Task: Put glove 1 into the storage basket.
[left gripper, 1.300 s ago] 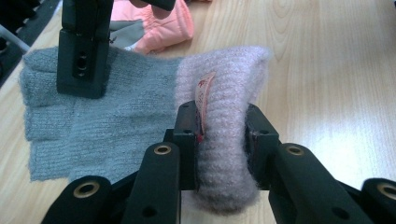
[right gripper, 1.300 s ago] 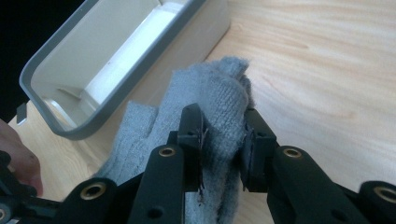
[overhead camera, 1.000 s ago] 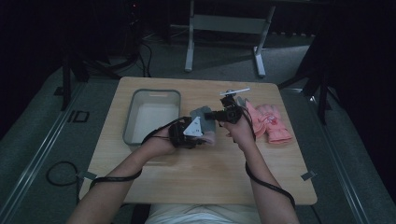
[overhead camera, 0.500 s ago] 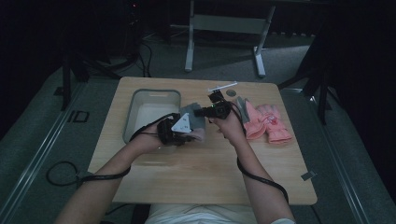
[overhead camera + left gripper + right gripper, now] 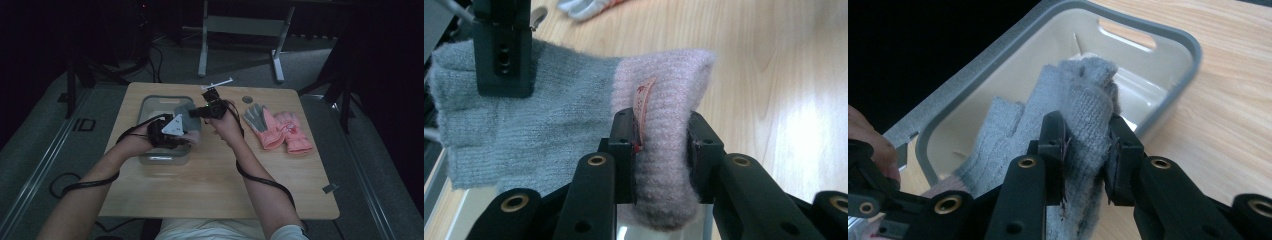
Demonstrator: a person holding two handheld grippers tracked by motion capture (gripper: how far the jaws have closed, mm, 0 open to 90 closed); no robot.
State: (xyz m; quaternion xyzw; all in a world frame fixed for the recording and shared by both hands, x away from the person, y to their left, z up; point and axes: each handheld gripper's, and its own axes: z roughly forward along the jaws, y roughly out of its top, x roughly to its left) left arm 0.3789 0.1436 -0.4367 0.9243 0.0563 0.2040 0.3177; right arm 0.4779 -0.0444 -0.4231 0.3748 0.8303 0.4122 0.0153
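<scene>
A knitted glove (image 5: 549,125), grey with a pale pink cuff (image 5: 664,150), hangs stretched between both grippers above the grey tub (image 5: 150,107). My left gripper (image 5: 172,134) is shut on the pink cuff, its pads pinching the fabric beside a small label. Shut on the grey finger end of the glove (image 5: 1083,115) is my right gripper (image 5: 197,112). In the right gripper view the grey tub (image 5: 1168,35) lies directly under the glove. The left gripper view has the right gripper's black jaw at upper left, on the grey knit.
A pair of pink and grey gloves (image 5: 277,127) lies on the wooden table (image 5: 220,185) to the right of the hands. A small round disc (image 5: 247,99) sits near the far edge. A metal stand (image 5: 240,30) rises beyond the table.
Both hands have carried the glove leftward, from the table's middle to above the tub. The grips have not changed.
</scene>
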